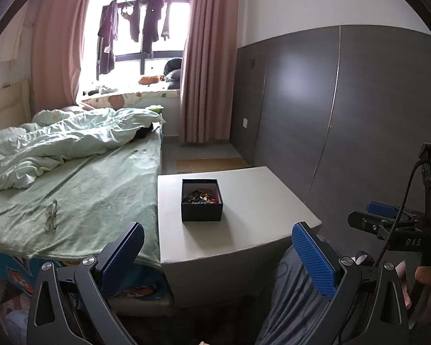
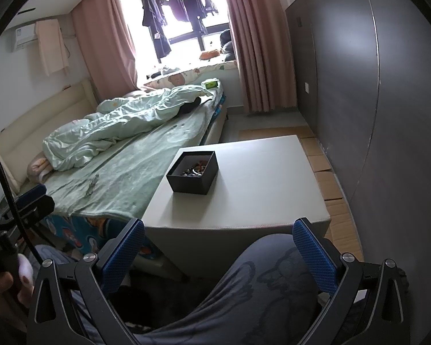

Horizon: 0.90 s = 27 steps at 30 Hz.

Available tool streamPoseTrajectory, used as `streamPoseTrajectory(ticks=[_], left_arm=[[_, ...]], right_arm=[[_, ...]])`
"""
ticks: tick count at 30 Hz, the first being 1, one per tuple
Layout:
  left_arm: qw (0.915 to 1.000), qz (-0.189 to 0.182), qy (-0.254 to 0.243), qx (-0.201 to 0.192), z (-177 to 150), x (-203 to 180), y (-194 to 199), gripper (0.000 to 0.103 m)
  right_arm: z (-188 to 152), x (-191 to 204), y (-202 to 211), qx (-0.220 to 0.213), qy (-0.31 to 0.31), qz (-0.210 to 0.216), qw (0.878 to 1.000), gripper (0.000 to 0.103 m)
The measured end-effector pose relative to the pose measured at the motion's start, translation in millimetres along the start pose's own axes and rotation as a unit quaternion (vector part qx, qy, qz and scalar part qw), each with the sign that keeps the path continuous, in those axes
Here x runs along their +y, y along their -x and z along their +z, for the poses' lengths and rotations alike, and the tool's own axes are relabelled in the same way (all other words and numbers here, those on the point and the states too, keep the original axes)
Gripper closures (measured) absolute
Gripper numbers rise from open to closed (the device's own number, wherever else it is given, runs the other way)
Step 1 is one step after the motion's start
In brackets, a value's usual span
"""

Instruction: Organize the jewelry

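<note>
Left wrist view: left tongs (image 1: 215, 258) apart and empty, low in frame, well back from the black box (image 1: 201, 201) of mixed jewelry (image 1: 201, 196) at centre on the grey surface (image 1: 258, 215); pieces tangle together, none distinct. Right wrist view: right tongs (image 2: 218, 256) also apart, empty, box (image 2: 192, 172) centre-left; fits either pre-reach or finished, small glinting items on the bed (image 2: 129, 178) unidentifiable.

Black box (image 1: 202, 205) of what looks like jewelry (image 1: 201, 195) on grey table (image 1: 244, 224), beside green bed (image 1: 100, 189).
</note>
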<state>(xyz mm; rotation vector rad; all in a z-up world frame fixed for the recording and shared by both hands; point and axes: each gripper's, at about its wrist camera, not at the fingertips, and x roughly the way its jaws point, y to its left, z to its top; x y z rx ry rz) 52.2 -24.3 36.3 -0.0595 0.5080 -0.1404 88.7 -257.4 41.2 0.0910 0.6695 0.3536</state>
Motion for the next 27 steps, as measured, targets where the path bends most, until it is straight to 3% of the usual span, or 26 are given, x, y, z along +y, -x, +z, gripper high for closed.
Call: streamPoseTrajectory(ticks=[6,27], left_arm=[[0.9998,0.016,-0.012,0.0,-0.3,-4.7,1.0,0.0],[0.9997,0.005,-0.024,-0.005,-1.3,-9.0,8.7,0.0]], right_arm=[[-0.9,-1.2,0.3,-0.001,-0.003,0.002,1.0,0.0],[-2.2,-5.8,1.2,-0.002,-0.003,0.0,1.0,0.0]])
